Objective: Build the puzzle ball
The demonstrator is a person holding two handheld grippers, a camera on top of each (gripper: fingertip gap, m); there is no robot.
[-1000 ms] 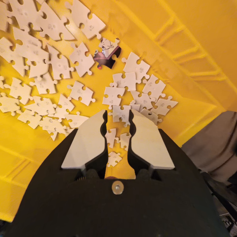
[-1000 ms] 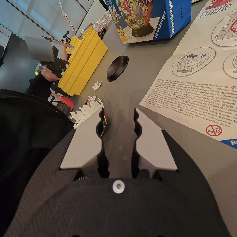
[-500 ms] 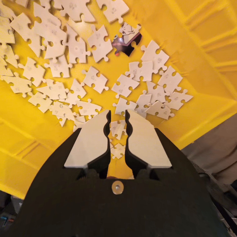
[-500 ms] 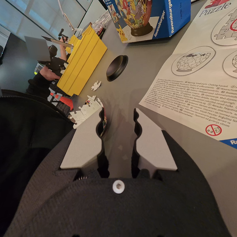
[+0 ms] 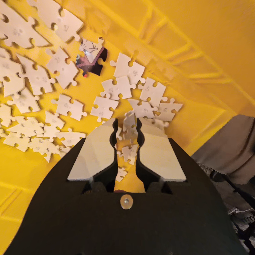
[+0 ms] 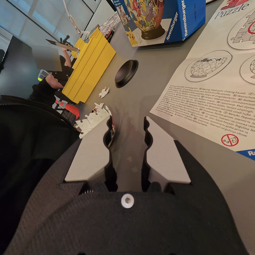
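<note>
My left gripper reaches into a yellow bin whose floor holds several white face-down puzzle pieces and one face-up coloured piece. Its jaws stand narrowly apart. A white piece stands tilted up between the fingertips, and I cannot tell whether it is clamped. My right gripper is open and empty just above the grey table. The part-built puzzle ball shell lies beside its left finger. The black round stand sits farther off.
In the right wrist view the yellow bin stands at the table's far left, with a person's hand at its end. Two joined white pieces lie near it. An instruction sheet covers the right. The puzzle box stands behind. My hands' fingertips stand some 45 cm from each other.
My left gripper pulled back, narrowed its jaws, then pushed closer in with the jaws slightly wider. One white piece now stands tipped up between the fingertips. The right gripper has not moved.
</note>
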